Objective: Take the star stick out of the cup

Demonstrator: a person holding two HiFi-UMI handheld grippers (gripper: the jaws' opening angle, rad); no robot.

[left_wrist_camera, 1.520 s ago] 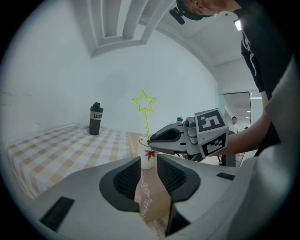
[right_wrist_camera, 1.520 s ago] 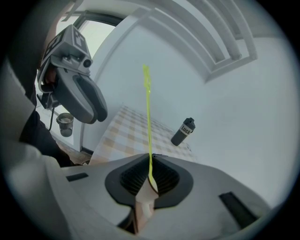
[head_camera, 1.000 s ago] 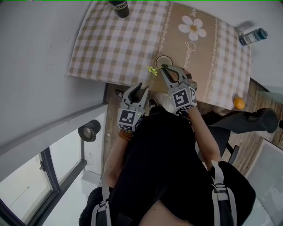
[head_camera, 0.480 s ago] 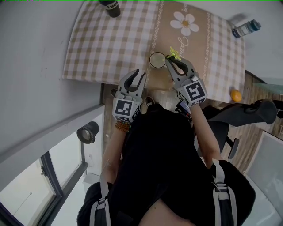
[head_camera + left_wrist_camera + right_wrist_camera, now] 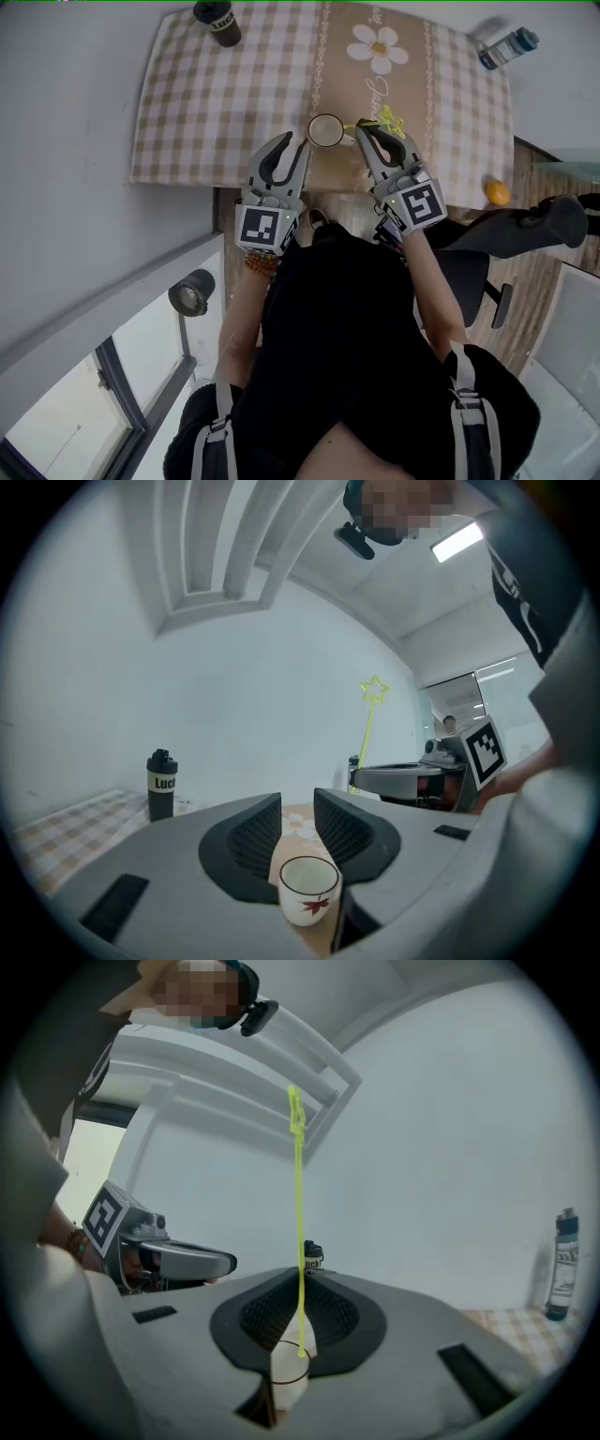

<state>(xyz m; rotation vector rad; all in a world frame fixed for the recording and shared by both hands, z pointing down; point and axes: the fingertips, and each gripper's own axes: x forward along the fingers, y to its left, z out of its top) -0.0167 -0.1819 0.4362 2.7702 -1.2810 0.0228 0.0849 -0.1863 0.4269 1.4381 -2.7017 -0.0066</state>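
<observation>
A small white cup (image 5: 325, 130) with a red leaf print stands near the front edge of the checked tablecloth (image 5: 216, 103). My right gripper (image 5: 373, 131) is just right of it, shut on the thin yellow star stick (image 5: 386, 120). In the right gripper view the stick (image 5: 299, 1204) rises straight up from between the pads (image 5: 330, 1314), clear of the cup (image 5: 287, 1372) below. My left gripper (image 5: 292, 142) is left of the cup, open. In its own view the cup (image 5: 307, 890) shows low in the gap of the left gripper (image 5: 297, 822), and the star (image 5: 375, 688) stands at the right.
A black bottle (image 5: 215, 21) stands at the table's far left corner and a clear water bottle (image 5: 506, 44) lies at the far right. An orange (image 5: 497, 193) sits at the table's right front corner. A dark chair (image 5: 525, 225) is to the right.
My right gripper has carried the star stick from the cup's left side, by the table edge, over to its right. The left gripper has come forward up to the cup.
</observation>
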